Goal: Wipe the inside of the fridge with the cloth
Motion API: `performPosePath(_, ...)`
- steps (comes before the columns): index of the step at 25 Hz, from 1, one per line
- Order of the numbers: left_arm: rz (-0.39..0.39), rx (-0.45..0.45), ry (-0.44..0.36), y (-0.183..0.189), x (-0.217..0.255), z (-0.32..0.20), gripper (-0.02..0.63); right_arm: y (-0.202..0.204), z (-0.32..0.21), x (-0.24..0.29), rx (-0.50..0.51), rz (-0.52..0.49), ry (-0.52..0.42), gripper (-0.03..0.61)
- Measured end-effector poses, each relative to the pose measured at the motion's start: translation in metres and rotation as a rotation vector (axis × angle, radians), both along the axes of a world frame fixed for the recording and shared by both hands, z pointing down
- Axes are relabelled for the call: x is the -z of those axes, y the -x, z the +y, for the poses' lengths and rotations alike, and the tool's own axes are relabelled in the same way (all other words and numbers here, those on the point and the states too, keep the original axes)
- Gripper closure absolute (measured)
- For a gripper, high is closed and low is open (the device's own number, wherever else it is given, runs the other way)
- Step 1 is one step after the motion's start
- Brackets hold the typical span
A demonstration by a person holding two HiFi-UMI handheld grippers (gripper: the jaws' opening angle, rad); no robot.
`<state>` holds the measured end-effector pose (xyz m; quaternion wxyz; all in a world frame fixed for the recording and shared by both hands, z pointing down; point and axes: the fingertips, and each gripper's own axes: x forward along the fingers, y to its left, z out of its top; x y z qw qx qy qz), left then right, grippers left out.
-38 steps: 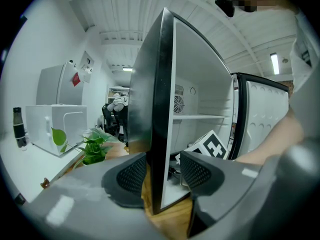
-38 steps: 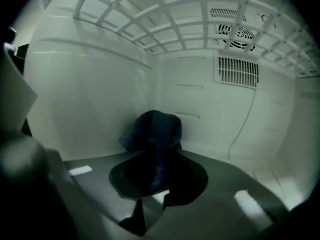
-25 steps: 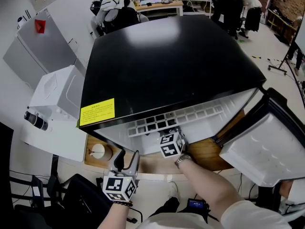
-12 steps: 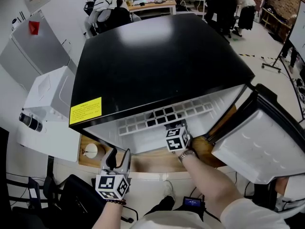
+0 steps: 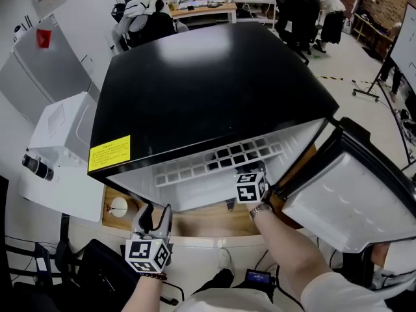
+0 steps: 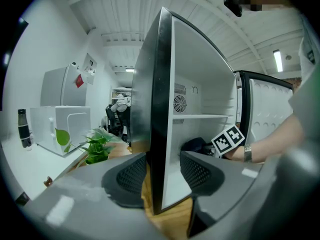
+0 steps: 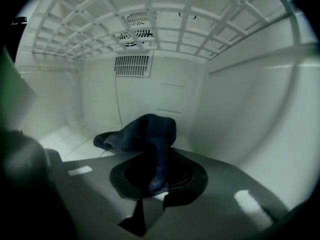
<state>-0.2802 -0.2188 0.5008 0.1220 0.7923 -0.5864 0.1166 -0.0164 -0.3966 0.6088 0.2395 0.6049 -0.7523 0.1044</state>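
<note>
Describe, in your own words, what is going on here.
A person works at a black fridge whose door stands open, a gripper in each hand. The right gripper is inside the fridge, shut on a dark cloth that drapes over its jaws. The left gripper hangs open and empty in front of the fridge, outside it.

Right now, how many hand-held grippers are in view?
2. The left hand-held gripper, open, hangs outside the fridge near its front left corner. The right hand-held gripper is inside the fridge, shut on the dark cloth. None looks hidden.
</note>
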Motion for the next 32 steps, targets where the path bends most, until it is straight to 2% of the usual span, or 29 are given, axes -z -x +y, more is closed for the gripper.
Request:
performPosePath(10, -0.001, 0.011, 0.004, 0.000, 0.000, -0.001, 0.407, -0.031, 0.003, 0.003, -0.121, -0.036, -0.014, 0.534)
performPosePath(17, 0.006, 0.013, 0.005, 0.000, 0.000, 0.000, 0.407, -0.034, 0.009, 0.012, -0.132, -0.068, -0.028, 0.534)
performPosePath(25, 0.015, 0.014, -0.001, -0.001, 0.000, -0.001, 0.407, -0.012, 0.023, 0.047, -0.063, -0.132, -0.115, 0.534)
performPosePath(32, 0.018, 0.010, -0.004, -0.001, 0.000, -0.002, 0.407, 0.039, 0.043, 0.074, 0.055, -0.192, -0.164, 0.534)
